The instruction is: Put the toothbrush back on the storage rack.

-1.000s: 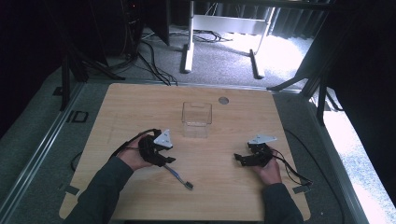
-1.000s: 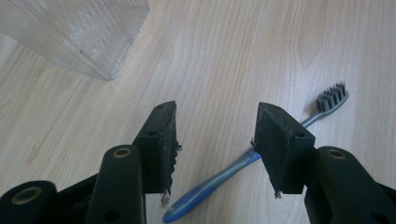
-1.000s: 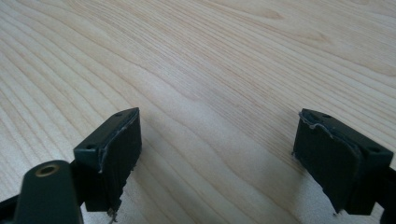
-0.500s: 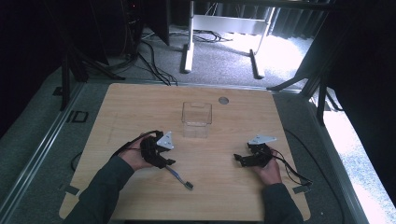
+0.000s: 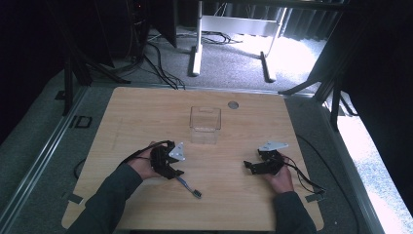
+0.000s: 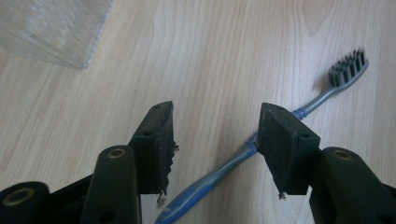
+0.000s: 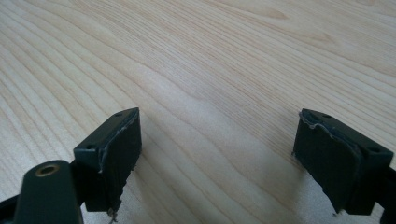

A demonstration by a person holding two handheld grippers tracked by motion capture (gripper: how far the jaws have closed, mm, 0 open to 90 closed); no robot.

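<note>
A blue and grey toothbrush [image 5: 189, 186] lies flat on the wooden table [image 5: 146, 112], with its bristled head [image 6: 348, 70] pointing away from my left gripper. My left gripper [image 5: 176, 171] hovers low over the handle [image 6: 219, 172], which runs between the jaws and under the right-hand one. The jaws [image 6: 215, 121] stand open; they have just been closing a little, and the pads do not press on the handle. My right gripper [image 5: 251, 166] rests at the table's right, open [image 7: 217, 135], with bare wood between its fingers.
A clear plastic box [image 5: 205, 124] stands upright near the table's middle, beyond both grippers; its corner [image 6: 51, 28] shows at the upper left of the left gripper view. A small round grommet [image 5: 233, 105] sits near the far edge. Cables trail from both grippers.
My left gripper has shifted slightly toward the toothbrush handle. The right gripper and the box have not moved.
</note>
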